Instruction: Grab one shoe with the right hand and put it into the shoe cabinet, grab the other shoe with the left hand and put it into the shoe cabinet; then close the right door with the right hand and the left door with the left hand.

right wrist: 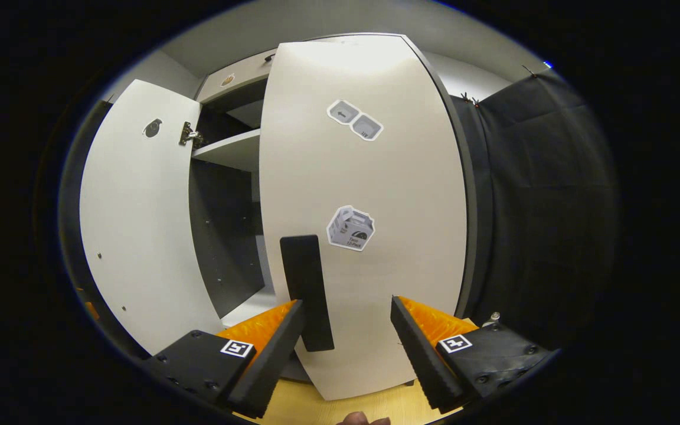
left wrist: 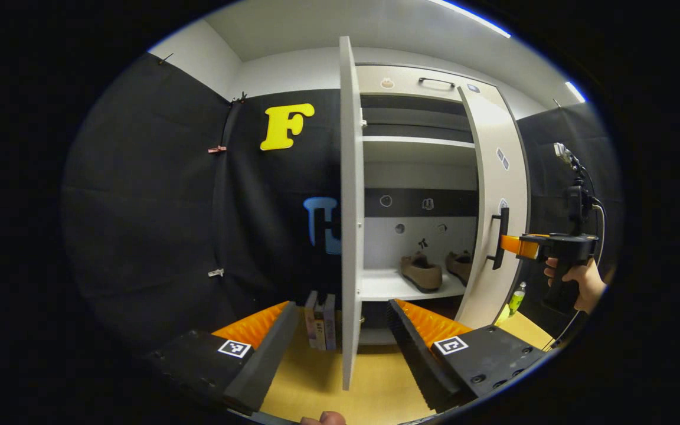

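Right gripper [right wrist: 346, 330], fingers parted and empty, is held at the right door [right wrist: 369, 195] by its black handle [right wrist: 306, 289], lower centre, for pushing it closed. Both shoes [left wrist: 421, 273] are seen shelved at centre right.

Two tan shoes [left wrist: 421, 273] [left wrist: 461, 265] sit side by side on the lower shelf of the white shoe cabinet [left wrist: 417, 147], right of centre. Left door [left wrist: 350, 206] and right door [left wrist: 496, 195] stand open.

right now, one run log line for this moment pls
shoes: both on cabinet shelf | right tongs: open, at right door handle | left tongs: open, astride left door edge | doors: open
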`<state>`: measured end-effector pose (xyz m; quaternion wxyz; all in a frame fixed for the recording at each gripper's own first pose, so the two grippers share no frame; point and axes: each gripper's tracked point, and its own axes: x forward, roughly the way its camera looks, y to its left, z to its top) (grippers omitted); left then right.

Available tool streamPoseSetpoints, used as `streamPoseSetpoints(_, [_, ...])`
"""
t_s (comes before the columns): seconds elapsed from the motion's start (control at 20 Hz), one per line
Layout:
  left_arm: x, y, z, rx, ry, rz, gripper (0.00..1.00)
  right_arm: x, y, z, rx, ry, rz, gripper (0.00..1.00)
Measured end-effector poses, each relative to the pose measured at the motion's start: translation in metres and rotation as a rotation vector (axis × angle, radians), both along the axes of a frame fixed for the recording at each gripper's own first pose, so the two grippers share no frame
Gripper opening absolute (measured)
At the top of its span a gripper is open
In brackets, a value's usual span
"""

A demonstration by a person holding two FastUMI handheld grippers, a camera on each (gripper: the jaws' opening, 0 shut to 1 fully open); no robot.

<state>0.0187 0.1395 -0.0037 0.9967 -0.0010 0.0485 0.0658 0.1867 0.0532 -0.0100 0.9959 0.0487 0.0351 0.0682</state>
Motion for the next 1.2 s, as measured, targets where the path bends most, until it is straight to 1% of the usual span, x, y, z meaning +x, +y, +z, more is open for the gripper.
streamPoseSetpoints(0.3, [-0.009, 0.044, 0.002, 0.009, -0.013, 0.076, 0.97, 0.022, 0.011, -0.001, -0.022, -0.008, -0.017, 0.98])
streamPoseSetpoints(0.45, [-0.002, 0.058, 0.0, 0.021, -0.016, 0.092, 0.96, 0.034, 0.016, 0.0, -0.017, -0.007, -0.027, 0.98])
streamPoseSetpoints(0.6, [0.011, 0.068, -0.001, 0.031, -0.01, 0.087, 0.96, 0.038, 0.016, -0.001, -0.009, 0.002, -0.045, 0.98])
streamPoseSetpoints(0.8, [0.052, 0.083, -0.008, 0.036, -0.002, 0.072, 0.96, 0.023, 0.011, 0.003, -0.004, 0.01, -0.054, 0.98])
streamPoseSetpoints(0.9, [0.065, 0.076, -0.014, 0.013, 0.003, 0.033, 0.97, 0.007, 0.006, 0.01, 0.003, 0.005, -0.054, 0.98])
streamPoseSetpoints(0.95, [0.062, 0.077, -0.012, 0.009, 0.002, 0.036, 0.97, -0.002, 0.004, 0.013, 0.002, 0.005, -0.054, 0.98])
streamPoseSetpoints(1.0, [0.059, 0.077, -0.011, 0.004, -0.006, 0.036, 0.92, -0.01, 0.002, 0.015, -0.003, 0.006, -0.056, 0.98])
streamPoseSetpoints(1.1, [0.061, 0.071, -0.013, -0.032, -0.008, 0.023, 0.93, -0.026, 0.004, 0.014, -0.014, 0.019, -0.037, 0.98])
streamPoseSetpoints(1.2, [0.059, 0.066, -0.013, -0.03, -0.003, 0.013, 0.93, -0.039, 0.01, 0.01, -0.044, 0.033, -0.011, 0.98])
